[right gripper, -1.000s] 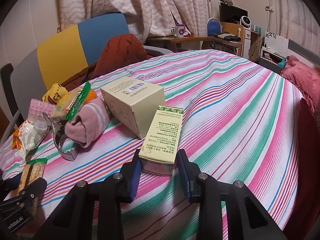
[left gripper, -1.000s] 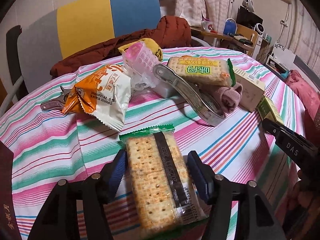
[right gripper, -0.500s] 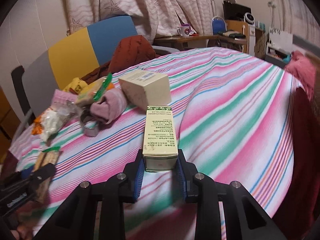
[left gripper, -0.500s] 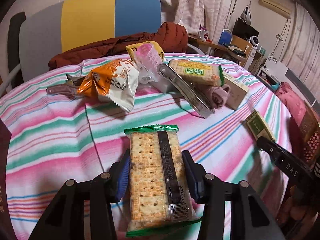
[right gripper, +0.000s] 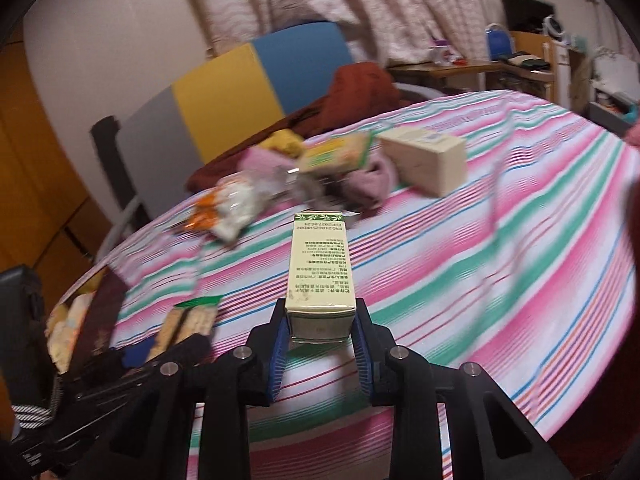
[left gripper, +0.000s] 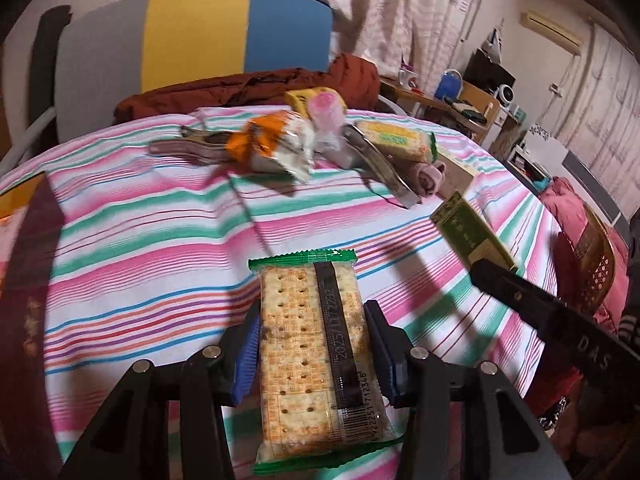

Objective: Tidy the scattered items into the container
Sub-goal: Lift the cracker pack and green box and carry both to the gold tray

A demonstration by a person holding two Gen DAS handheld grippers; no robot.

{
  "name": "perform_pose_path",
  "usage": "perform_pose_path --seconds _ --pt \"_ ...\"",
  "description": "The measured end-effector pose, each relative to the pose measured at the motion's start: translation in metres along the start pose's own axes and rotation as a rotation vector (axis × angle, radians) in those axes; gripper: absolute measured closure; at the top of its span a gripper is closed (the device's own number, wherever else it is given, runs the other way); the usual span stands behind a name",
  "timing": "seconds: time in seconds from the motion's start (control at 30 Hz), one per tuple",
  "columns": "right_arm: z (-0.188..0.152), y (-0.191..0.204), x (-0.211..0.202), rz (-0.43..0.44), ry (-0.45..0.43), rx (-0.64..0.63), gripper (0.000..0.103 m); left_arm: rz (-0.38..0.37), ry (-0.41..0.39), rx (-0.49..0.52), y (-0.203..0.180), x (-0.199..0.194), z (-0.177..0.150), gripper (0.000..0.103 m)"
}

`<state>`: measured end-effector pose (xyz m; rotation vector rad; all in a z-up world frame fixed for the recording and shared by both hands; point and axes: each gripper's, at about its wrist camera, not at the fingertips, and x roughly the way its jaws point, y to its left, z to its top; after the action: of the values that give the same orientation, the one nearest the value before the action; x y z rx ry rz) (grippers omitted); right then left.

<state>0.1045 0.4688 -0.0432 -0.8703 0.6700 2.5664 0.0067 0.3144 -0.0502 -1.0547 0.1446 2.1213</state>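
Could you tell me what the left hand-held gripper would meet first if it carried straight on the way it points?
Probably the orange-and-white snack bag beyond the held green-edged cracker packet; depth is unclear.

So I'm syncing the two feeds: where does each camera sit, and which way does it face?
Left wrist: behind the left gripper, facing across the striped table; jaws clamp the cracker pack; the right gripper shows.
Right wrist: behind the right gripper, facing the chair; jaws clamp the green box.
Shared: the snack pile, cracker pack and green box.
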Motion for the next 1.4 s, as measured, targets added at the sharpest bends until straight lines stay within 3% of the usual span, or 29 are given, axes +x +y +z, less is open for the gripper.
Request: perform_pose_path --seconds 0.2,0.37,0.8,1.03,1.27,1.37,1.4 --pt "-0.011 0.049 0.000 0.121 0.048 -0.024 0.073 0.013 -0.042 -0.021 0.024 -0.039 0.000 0.054" --pt "-0.011 0.098 0.002 0.218 0.072 -0.067 0.073 0.041 -0.060 -0.106 0.064 -0.072 0.000 0.054" --pt "-0.015 0.237 0.033 0.392 0.163 -0.197 0.073 0.196 -0.102 -0.230 0.184 -0.129 0.014 0.054" --pt "-0.020 0.283 0.073 0.359 0.222 -0.220 0.073 0.241 -0.043 -0.298 0.242 -0.108 0.029 0.054" --pt "-0.012 0.291 0.108 0.259 0.224 -0.189 0.072 0.234 0.024 -0.348 0.268 -0.078 0.050 0.049" --pt "-0.010 0.288 0.109 0.288 0.228 -0.179 0.066 0.207 0.028 -0.385 0.274 -0.071 0.054 0.044" --pt "-0.011 0.289 0.106 0.284 0.222 -0.192 0.058 0.202 0.023 -0.390 0.274 -0.071 0.055 0.043"
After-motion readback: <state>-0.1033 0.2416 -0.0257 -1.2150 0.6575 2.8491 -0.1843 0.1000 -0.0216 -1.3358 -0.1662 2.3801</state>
